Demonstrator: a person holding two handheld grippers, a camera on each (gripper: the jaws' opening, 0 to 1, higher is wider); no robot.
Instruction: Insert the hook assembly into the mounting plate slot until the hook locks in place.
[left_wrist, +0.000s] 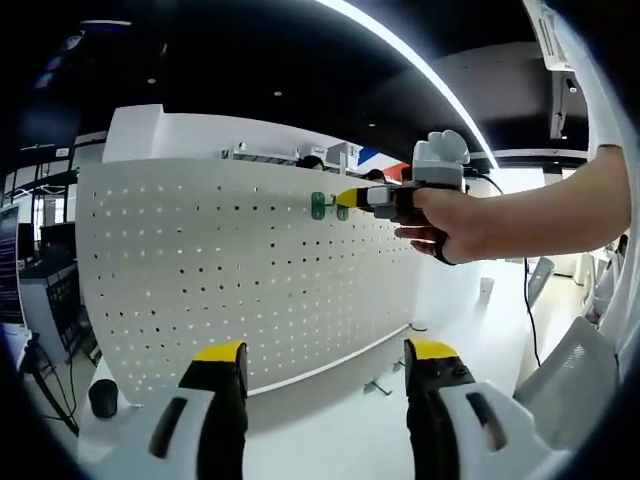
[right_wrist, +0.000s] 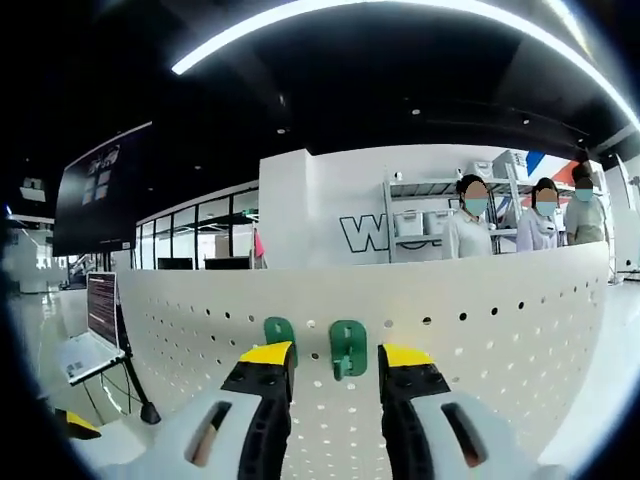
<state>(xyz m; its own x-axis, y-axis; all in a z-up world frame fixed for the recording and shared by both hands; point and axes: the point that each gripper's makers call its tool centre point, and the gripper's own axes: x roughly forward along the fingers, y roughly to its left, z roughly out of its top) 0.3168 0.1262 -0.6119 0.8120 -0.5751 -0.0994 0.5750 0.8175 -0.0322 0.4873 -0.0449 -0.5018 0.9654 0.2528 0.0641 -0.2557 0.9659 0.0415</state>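
Your right gripper (right_wrist: 334, 362), jaws parted around the green hook (right_wrist: 347, 349), is risking knocking it crooked on the pegboard (right_wrist: 480, 330).

1. The left gripper (left_wrist: 325, 365) hangs low, its yellow-tipped jaws spread wide with nothing between them.
2. The right gripper (right_wrist: 333, 362), jaws parted, is gripped by a hand (left_wrist: 455, 222) on an outstretched bare forearm (left_wrist: 560, 205).
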